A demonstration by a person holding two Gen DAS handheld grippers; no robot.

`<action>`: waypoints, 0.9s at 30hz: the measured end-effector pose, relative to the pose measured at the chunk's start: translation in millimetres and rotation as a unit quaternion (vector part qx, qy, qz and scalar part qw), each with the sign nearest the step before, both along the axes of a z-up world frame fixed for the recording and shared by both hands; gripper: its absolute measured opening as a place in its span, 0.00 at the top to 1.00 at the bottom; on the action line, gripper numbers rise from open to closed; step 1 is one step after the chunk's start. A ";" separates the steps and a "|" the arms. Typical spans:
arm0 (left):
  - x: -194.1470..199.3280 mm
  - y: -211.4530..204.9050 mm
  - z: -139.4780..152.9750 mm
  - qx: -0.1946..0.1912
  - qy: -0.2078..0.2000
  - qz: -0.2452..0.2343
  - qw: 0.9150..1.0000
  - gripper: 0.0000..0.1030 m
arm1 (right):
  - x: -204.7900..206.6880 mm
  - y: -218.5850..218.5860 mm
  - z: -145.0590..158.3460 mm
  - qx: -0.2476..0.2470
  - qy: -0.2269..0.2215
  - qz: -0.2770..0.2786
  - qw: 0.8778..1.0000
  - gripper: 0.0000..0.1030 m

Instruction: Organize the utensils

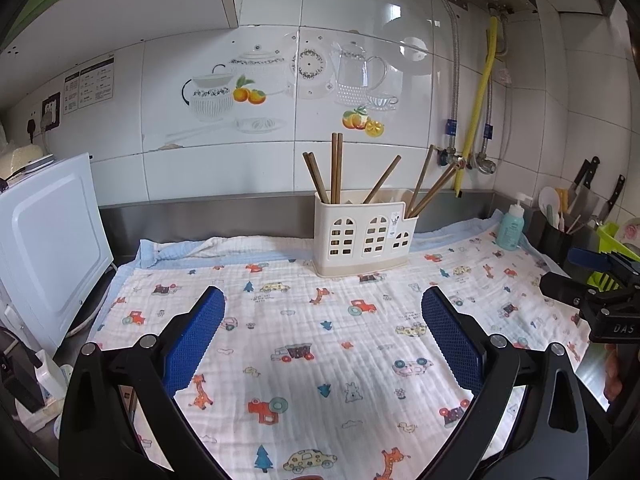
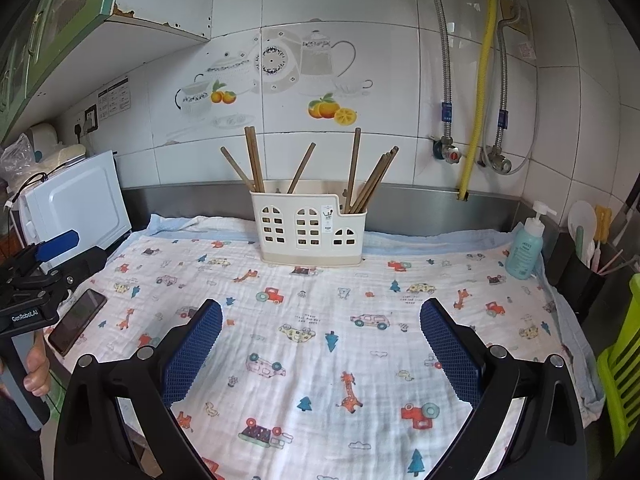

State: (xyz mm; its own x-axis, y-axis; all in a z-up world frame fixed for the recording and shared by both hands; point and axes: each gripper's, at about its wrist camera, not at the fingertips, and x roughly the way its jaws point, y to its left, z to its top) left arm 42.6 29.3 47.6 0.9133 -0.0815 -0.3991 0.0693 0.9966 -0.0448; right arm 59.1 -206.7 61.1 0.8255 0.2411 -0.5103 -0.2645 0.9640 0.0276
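White tiles with teapot pictures back the table, which a cloth printed with cars and giraffes covers almost to its edges. At far left stands a white appliance; in my right view a phone lies on the cloth's left edge. Centre back, a cream holder stands upright on the cloth near the steel backsplash. Its left and middle compartments hold a few chopsticks leaning apart, and its lower right compartment holds a bunch leaning right. At right a teal pump bottle stands on the cloth's back corner, then a dark pot of spoons and brushes, then a green rack.

Between the holder and me the cloth lies bare. My left hand-held gripper hangs above it, fingers spread wide, nothing between them. My right hand-held gripper is the same, released and empty. The holder is straight ahead of both, well apart from the fingertips.
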 end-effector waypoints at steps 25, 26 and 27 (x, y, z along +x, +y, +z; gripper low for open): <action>-1.0 -3.0 -7.5 0.001 0.011 0.002 1.000 0.05 | -2.5 0.9 -3.2 0.009 0.006 0.010 1.000 0.07; -0.7 -3.1 -7.8 0.001 0.012 0.003 1.000 0.05 | -2.0 1.4 -3.3 0.008 0.006 0.009 1.000 0.07; -0.7 -3.1 -8.2 0.001 0.012 0.002 1.000 0.05 | -1.8 1.9 -3.5 0.007 0.006 0.009 1.000 0.07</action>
State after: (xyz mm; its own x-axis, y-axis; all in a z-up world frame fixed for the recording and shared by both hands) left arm 41.9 26.2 39.4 0.9037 -0.0767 -0.4212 0.0640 0.9970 -0.0442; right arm 57.3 -204.8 57.7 0.8147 0.2632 -0.5167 -0.2817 0.9585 0.0440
